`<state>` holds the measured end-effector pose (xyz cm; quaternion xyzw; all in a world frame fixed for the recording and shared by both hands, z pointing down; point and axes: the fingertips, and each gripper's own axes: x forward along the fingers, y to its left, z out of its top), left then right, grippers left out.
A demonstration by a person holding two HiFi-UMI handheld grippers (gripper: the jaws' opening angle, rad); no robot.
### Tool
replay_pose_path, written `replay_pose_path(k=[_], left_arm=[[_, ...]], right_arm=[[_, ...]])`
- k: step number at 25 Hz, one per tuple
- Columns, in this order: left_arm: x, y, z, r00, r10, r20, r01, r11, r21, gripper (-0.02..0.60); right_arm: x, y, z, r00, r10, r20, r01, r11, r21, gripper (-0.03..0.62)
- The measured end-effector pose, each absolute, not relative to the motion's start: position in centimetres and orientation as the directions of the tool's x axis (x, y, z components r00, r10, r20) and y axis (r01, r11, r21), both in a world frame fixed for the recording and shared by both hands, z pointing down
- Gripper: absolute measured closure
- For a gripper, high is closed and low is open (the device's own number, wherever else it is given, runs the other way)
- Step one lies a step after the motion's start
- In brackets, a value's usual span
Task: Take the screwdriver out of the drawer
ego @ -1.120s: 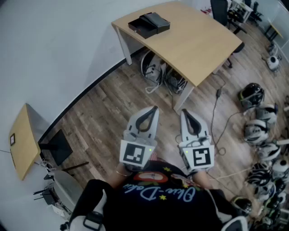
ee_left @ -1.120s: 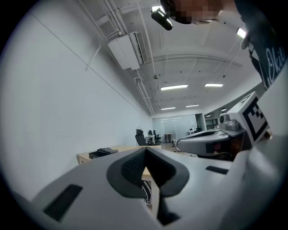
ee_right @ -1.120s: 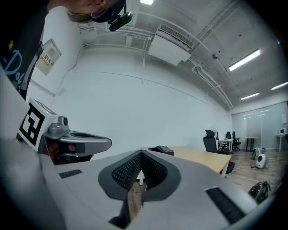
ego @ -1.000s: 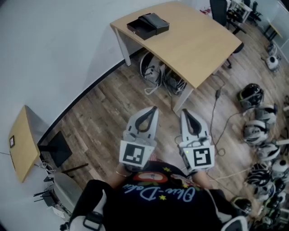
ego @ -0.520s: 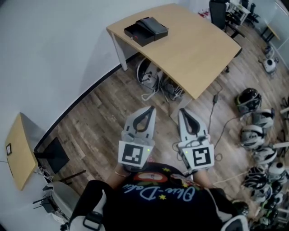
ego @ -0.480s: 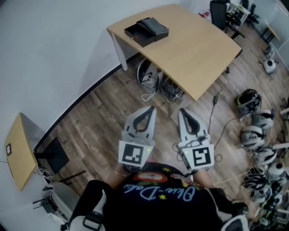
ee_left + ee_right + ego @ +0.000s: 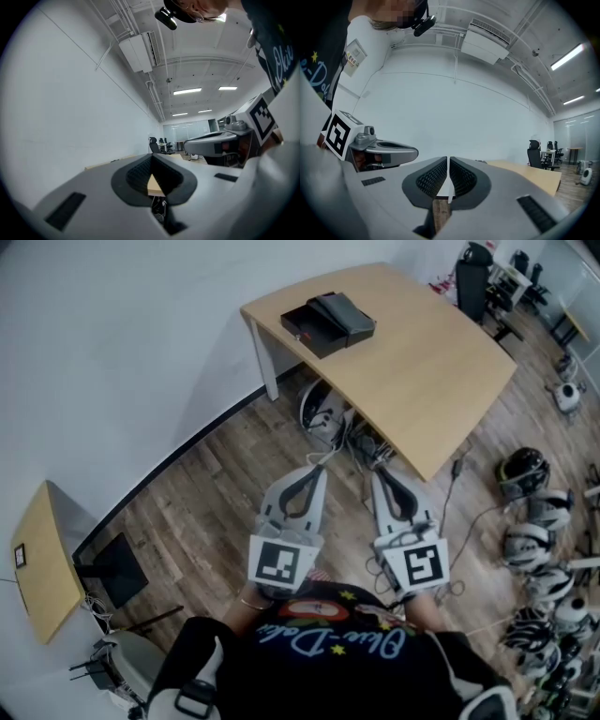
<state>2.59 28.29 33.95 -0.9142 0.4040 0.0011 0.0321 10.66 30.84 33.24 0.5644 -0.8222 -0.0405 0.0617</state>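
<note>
A black drawer box (image 7: 329, 322) sits on the far left part of a light wooden table (image 7: 422, 362); its drawer seems pulled out a little toward the left. No screwdriver shows in any view. My left gripper (image 7: 321, 469) (image 7: 151, 157) and right gripper (image 7: 378, 475) (image 7: 448, 160) are held side by side near my chest, over the wooden floor and well short of the table. Both are shut with nothing between the jaws. Each gripper view looks out level across the room, and the table top shows only as a thin strip.
Cables and gear (image 7: 328, 413) lie under the table. Several helmets (image 7: 536, 512) crowd the floor at the right. A small wooden side table (image 7: 37, 554) and a black stand (image 7: 117, 568) are at the left by the white wall. An office chair (image 7: 473, 277) stands beyond the table.
The table and drawer box have slid lower and to the right in the head view, so they sit nearer. Both grippers stay shut and keep their places in front of me.
</note>
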Motion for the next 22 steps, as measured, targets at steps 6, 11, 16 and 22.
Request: replay_pose_path(k=[6,11,16,22], left_arm=[[1.4,26.5,34.1,0.672,-0.740,-0.019,-0.739,-0.670,-0.063,0.581],[0.6,24.6,34.0,0.646,-0.763,-0.028,-0.763,-0.644,-0.056,0.581],[0.3,21.7,33.9,0.617,-0.786,-0.024,-0.785,-0.614,-0.079,0.581],[0.1,17.0,33.3,0.570,-0.821,-0.031,-0.819,-0.565,-0.095,0.581]], right_arm=[[9.9,28.7,33.4,-0.357,-0.933,0.052,-0.923,0.361,0.137,0.594],[9.2,26.5,33.6,-0.383,-0.922,0.054,-0.912,0.387,0.135,0.594],[9.1,23.1,33.7,-0.413,-0.909,0.063,-0.898,0.417,0.139,0.593],[9.3,18.0,33.8,-0.458,-0.886,0.073,-0.872,0.463,0.155,0.594]])
